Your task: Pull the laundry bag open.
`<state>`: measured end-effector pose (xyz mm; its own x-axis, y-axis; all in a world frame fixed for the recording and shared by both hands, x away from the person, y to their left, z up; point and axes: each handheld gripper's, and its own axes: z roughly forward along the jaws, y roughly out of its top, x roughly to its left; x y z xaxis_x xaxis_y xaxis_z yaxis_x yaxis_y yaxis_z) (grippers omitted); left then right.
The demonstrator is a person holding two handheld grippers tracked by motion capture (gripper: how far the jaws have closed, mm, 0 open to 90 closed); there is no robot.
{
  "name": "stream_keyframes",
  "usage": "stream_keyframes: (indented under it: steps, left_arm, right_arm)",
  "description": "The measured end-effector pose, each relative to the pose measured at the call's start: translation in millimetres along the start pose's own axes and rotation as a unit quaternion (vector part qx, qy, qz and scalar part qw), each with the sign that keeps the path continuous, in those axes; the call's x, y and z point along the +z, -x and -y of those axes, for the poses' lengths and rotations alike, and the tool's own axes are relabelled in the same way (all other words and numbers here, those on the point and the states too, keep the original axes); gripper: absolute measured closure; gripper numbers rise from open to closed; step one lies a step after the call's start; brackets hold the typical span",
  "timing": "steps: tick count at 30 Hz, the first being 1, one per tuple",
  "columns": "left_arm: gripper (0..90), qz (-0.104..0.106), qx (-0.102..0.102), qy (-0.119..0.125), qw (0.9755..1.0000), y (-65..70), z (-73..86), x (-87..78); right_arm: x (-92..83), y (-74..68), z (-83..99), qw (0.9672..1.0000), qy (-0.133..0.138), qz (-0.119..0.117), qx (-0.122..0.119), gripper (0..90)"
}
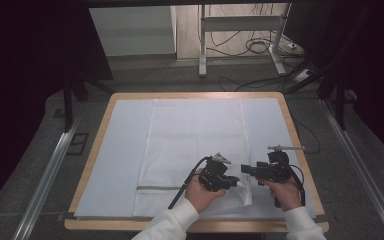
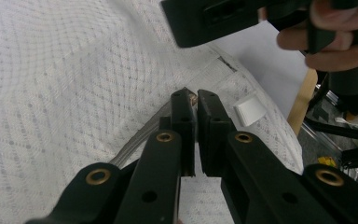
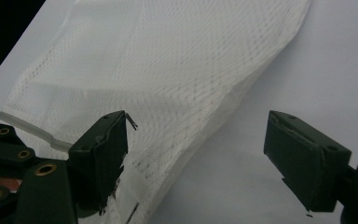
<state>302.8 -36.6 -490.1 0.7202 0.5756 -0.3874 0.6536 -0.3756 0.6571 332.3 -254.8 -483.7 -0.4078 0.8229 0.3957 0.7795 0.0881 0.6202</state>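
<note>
Mesh bag (image 1: 195, 145) on table (image 1: 97, 145)

Blurred right gripper (image 2: 242, 18) runs off the frame's upper right; mesh bag (image 2: 65, 93) is cut by the left edge, its zip pull hidden between closed jaws.

one white mesh bag (image 1: 195, 145) with one grey zipper (image 1: 157, 188) and, it seems, one small white tag (image 2: 249, 108); one white sheet (image 1: 125, 150) on one wooden table (image 1: 95, 145); two grippers, left (image 1: 230, 181) and right (image 1: 245, 169); two hands (image 1: 202, 195); two floor rails (image 1: 50, 175).
</note>
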Motion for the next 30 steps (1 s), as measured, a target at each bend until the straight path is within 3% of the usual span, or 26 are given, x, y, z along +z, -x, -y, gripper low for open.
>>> stream_keyframes:
  steps: [3, 20, 28, 30]
  left_arm:
    - [86.9, -0.001, 0.001, 0.000, 1.0000, 0.1, 0.1, -0.7]
    - [86.9, -0.006, 0.009, -0.006, 0.9999, 2.5, 0.8, 3.1]
    - [86.9, -0.005, 0.010, -0.005, 0.9999, 2.0, 1.0, 2.3]
    - [86.9, -0.005, 0.008, -0.005, 0.9999, 2.0, 0.9, 4.1]
  right_arm:
    - [5.1, -1.1, 0.2, 0.9999, -0.006, -0.005, 0.007, 21.4]
    - [17.1, -8.4, 0.8, 0.9997, -0.024, 0.005, -0.009, 23.7]
    - [25.5, -7.4, 2.8, 0.9990, -0.043, -0.008, -0.001, 32.8]
    - [28.9, -8.3, 4.3, 0.9983, -0.056, -0.012, -0.005, 39.1]
